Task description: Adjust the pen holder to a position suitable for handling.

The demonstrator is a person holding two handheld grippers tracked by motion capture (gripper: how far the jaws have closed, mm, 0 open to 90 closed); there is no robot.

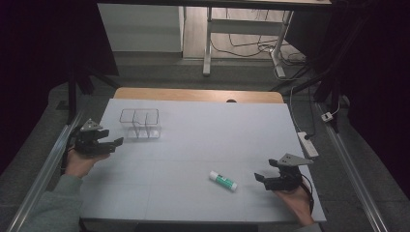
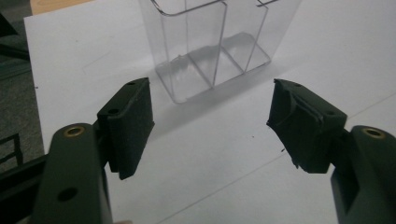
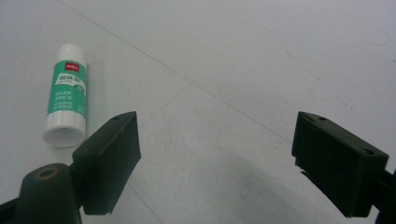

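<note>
Two grippers: both had wide gaps and held nothing.
Right gripper (image 1: 263, 178): it sat near the glue stick (image 1: 223, 180), with its black pads apart.
Left gripper (image 1: 114, 143): it pointed at the clear box (image 1: 140, 123) just beside it.
Glue stick: it lay flat on the white table (image 1: 203, 140), looked light, hard and smooth, and might roll.
Best hold: across its green middle.

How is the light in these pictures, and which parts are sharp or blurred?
High view: dim and dark at both sides, the white table lit evenly. Left gripper view: the clear organizer is sharp, with soft glare and a faint shadow. Right gripper view: the glue stick label is readable; the near jaws are slightly soft.
</note>
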